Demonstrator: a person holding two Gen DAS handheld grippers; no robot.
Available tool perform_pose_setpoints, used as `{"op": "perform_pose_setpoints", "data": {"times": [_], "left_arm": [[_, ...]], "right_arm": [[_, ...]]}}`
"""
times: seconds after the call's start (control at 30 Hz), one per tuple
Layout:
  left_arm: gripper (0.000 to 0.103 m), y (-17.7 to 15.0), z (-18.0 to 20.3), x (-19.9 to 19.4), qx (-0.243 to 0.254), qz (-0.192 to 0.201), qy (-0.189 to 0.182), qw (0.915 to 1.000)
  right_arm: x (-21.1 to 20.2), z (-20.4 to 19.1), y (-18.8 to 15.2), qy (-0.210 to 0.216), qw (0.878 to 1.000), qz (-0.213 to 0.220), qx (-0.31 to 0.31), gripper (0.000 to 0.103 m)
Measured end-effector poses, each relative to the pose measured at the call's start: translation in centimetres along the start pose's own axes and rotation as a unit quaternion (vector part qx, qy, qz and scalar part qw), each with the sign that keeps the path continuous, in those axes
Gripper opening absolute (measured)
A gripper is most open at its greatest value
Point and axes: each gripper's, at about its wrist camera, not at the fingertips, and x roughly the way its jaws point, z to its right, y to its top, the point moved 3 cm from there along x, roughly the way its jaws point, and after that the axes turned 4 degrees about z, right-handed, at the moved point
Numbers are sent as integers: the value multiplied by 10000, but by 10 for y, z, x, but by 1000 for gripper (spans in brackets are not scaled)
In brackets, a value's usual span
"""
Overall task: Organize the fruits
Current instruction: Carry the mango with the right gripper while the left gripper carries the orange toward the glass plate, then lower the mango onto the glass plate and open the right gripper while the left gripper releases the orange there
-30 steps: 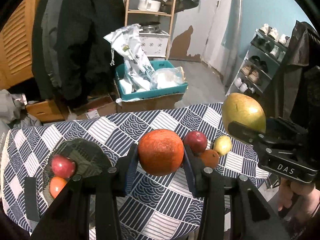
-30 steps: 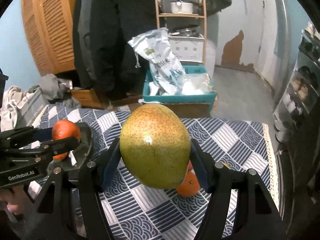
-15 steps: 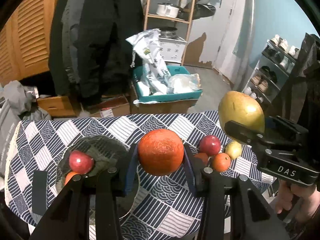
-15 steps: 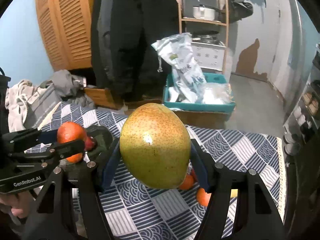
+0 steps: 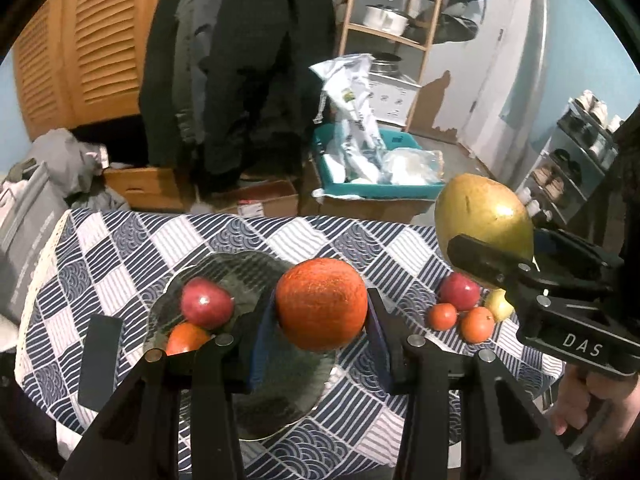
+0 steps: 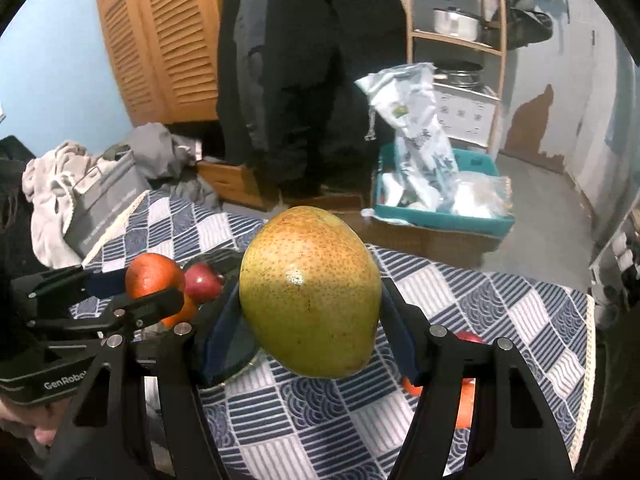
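Observation:
My left gripper (image 5: 322,310) is shut on a large orange (image 5: 321,303) and holds it above the dark glass plate (image 5: 280,396). The plate holds a red apple (image 5: 206,302) and a small orange (image 5: 186,338). My right gripper (image 6: 310,308) is shut on a big yellow-green pear (image 6: 310,292), held above the table right of the plate; it also shows in the left wrist view (image 5: 482,216). On the cloth at the right lie a red apple (image 5: 459,291), two small oranges (image 5: 476,323) and a yellow fruit (image 5: 500,307).
The table has a blue and white patterned cloth (image 5: 132,248). A black phone-like slab (image 5: 98,356) lies left of the plate. Beyond the table are cardboard boxes, a teal crate (image 5: 376,190) with bags, hanging coats and a shoe rack (image 5: 576,152).
Both grippers have swung left with their fruit still held. The plate has come from the left edge of the left wrist view to under the orange. The loose fruits now sit further right.

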Motion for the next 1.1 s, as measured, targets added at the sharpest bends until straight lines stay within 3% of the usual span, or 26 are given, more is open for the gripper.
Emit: {"op": "perform_pose_setpoints", "data": {"times": [0.47,0.9,1.1], "left_arm": [[44,-21,-58,13,-396,-252,441,9979],[44,-56,-103,51,-640,-823,1008,9894],[44,-70,-114,66,-724,-1075,1078,9857]], "right_arm": [[45,-52,3,362,9985,-348,-233,67],[111,-82,-21,561,9929,-955,-442,67],[141,-88,-38,680,9885,-1252,-502,67]]}}
